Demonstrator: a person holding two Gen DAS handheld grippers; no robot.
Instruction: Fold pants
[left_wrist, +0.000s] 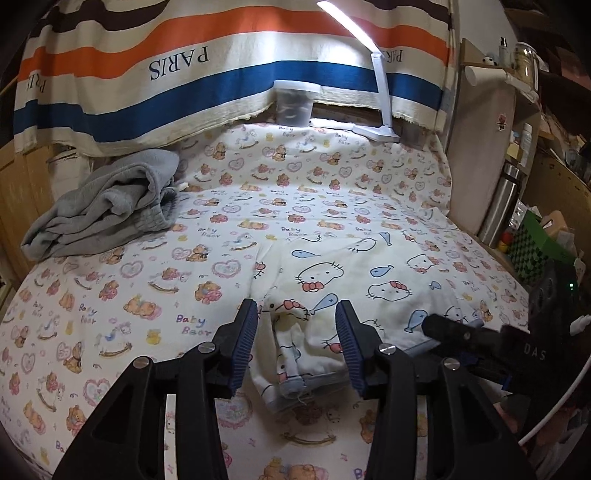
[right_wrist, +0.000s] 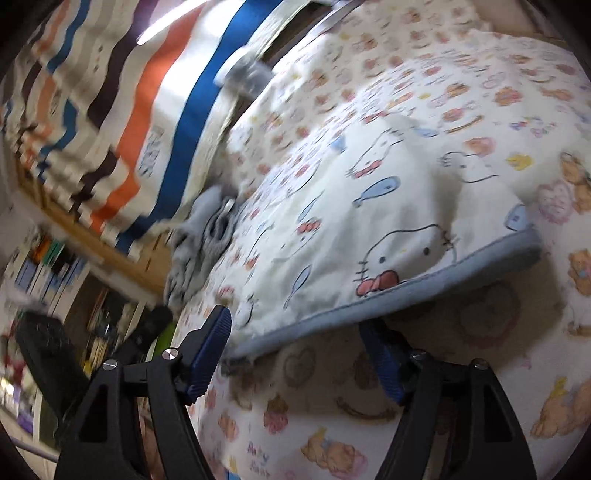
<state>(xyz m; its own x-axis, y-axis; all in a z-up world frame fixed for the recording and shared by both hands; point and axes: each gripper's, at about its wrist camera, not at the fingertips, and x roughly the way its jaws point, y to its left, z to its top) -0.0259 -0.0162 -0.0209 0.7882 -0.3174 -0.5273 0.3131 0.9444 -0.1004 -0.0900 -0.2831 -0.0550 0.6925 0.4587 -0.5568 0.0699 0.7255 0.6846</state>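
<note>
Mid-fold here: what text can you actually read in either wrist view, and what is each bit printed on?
"PARIS": striped blanket hanging behind the bed; it repeats at both edges, too distorted to read fully.
"Baby Bear": bedsheet, repeated across the print, clearest near the left gripper.
"DAS": black body of the right gripper, left wrist view.
Right wrist view: the blanket's and sheet's lettering is too blurred to read.
The cartoon-cat pants show no words.

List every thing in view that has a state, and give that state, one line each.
Cat-print pants: lying on the bed, partly folded, cuff bunched.
Left gripper: open, fingers either side of the cuff.
Right gripper: open at the blue waistband.
Grey garment: crumpled in a heap.
Desk lamp: switched on.
Clear jar: upright, lid on.
</note>
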